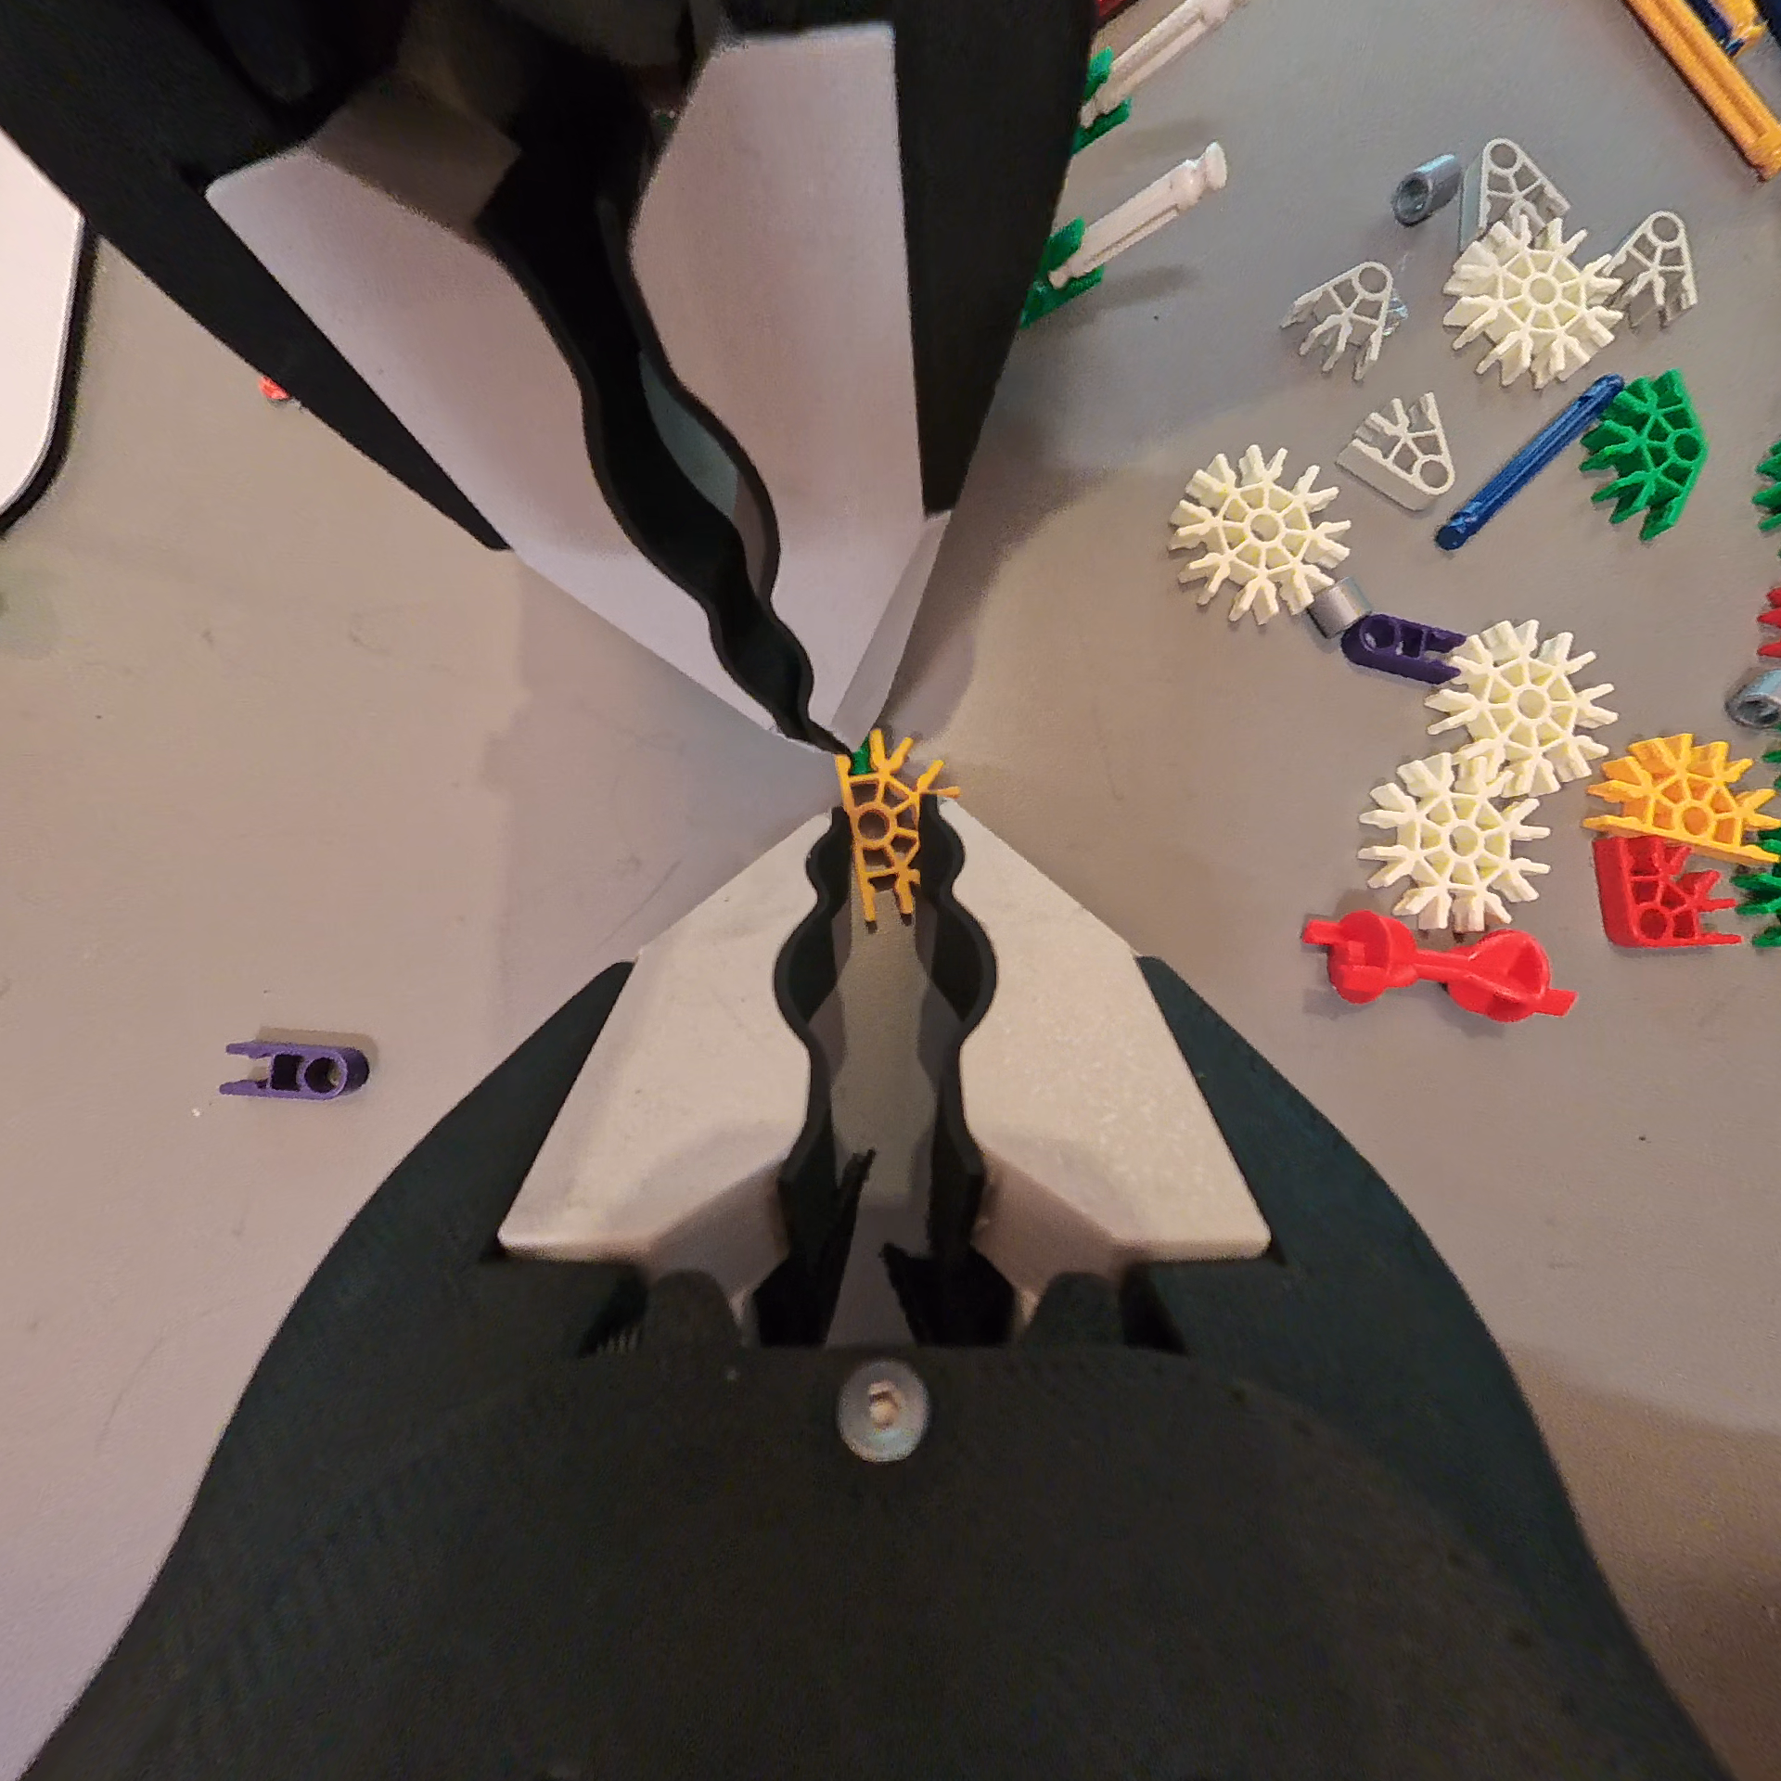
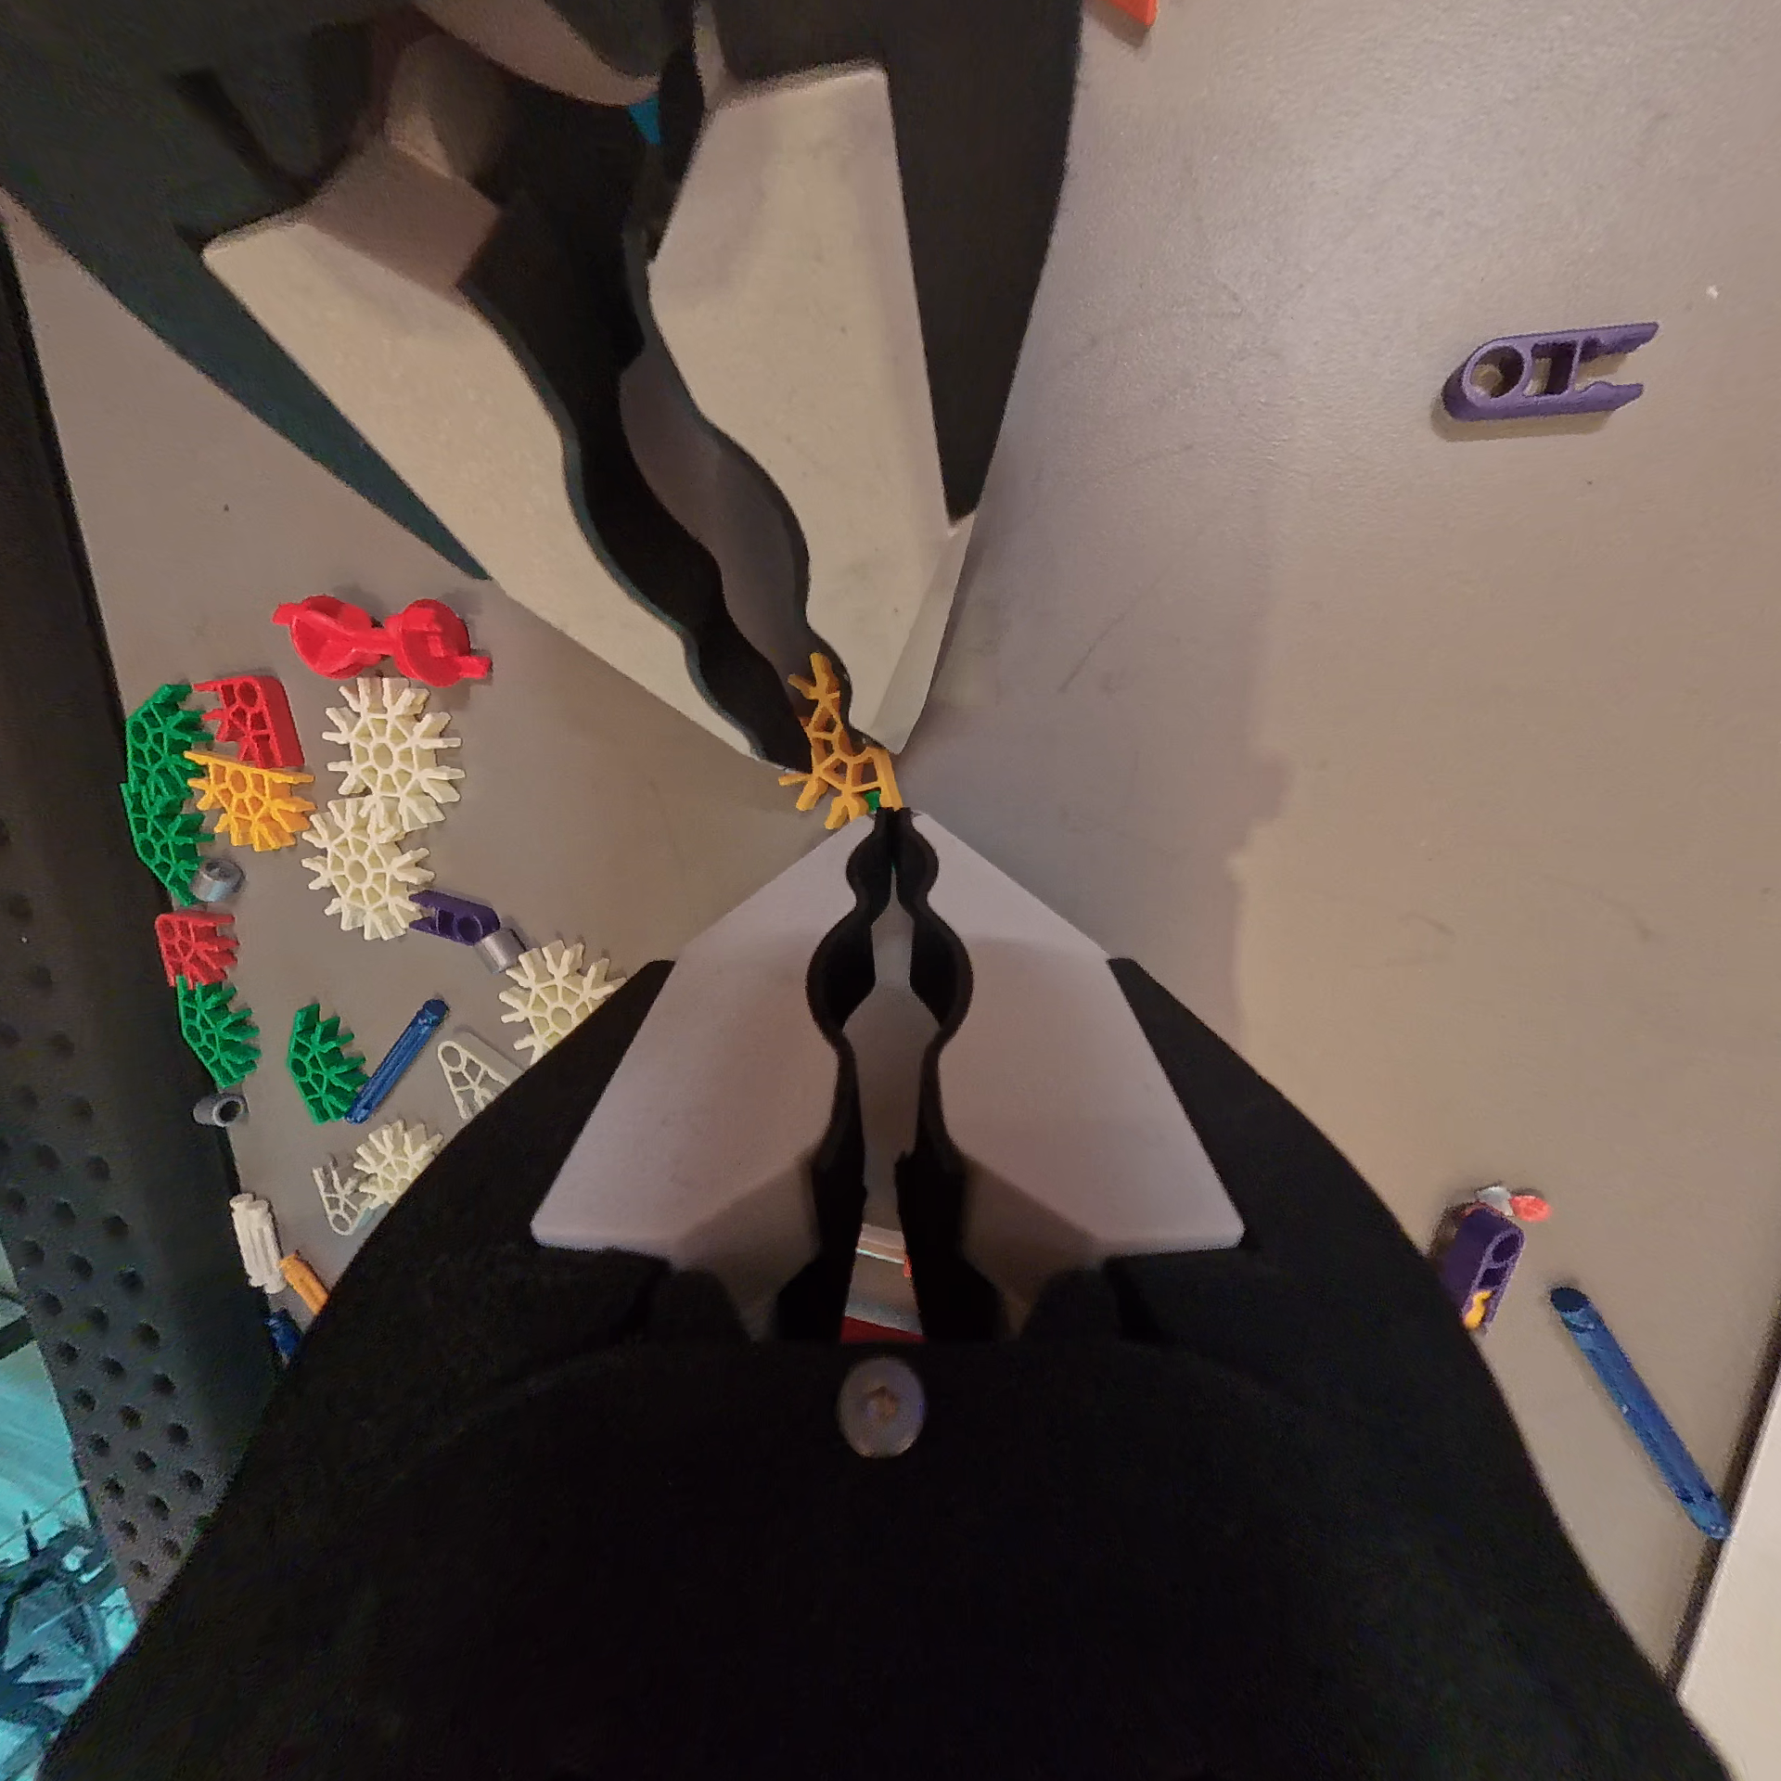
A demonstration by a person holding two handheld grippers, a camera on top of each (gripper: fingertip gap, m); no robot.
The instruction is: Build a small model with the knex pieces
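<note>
Even indoor light, soft shadows, fisheye-bent edges, slightly blurred corners

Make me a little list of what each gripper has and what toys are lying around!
left gripper: shut on the yellow connector
right gripper: shut, tips at the yellow connector's edge, pinching a green bit
meeting point: both grippers tip to tip above the grey table
alone on table: purple clip
pile: white snowflake connectors, red piece, blue rod
</note>
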